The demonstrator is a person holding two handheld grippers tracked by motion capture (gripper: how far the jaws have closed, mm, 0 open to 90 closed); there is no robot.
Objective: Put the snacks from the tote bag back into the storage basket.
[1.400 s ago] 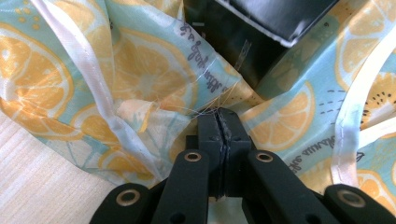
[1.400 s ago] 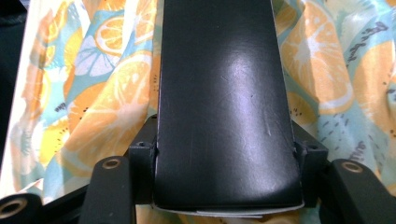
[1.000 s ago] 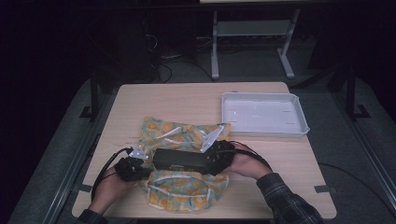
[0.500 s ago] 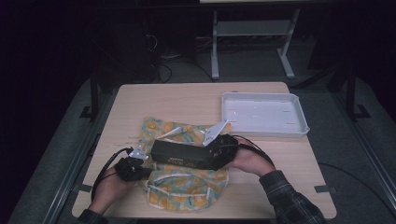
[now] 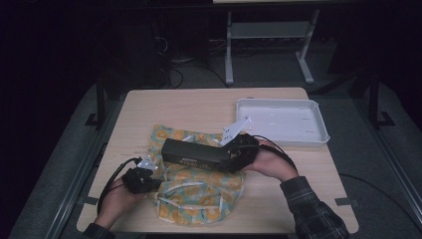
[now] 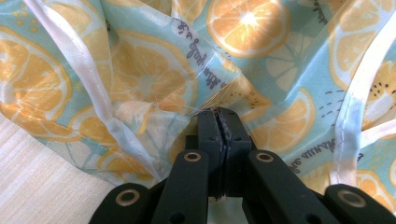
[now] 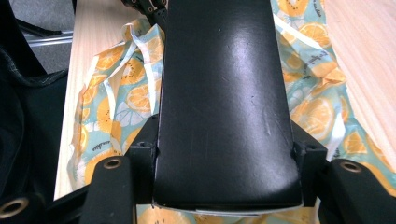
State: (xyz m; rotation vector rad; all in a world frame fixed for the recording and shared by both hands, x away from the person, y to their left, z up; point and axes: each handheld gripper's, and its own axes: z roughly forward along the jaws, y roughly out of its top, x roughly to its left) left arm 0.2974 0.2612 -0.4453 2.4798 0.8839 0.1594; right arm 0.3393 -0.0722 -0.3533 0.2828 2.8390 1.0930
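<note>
I see one pale wooden table mid-frame in a dark room, a metal stand on the grey floor at the top. One white tray sits right of centre. One orange-print bag lies low centre; my left gripper is pinched tight on its fabric. One black box hangs over it, clamped at its end by my right gripper

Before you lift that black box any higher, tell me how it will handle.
The black box looks rigid: it spans straight from the right gripper, clamped at one end only, so it may lever downward. Its glossy top suggests slippery faces. The orange-print bag beneath is floppy, pinched by the left gripper.
</note>
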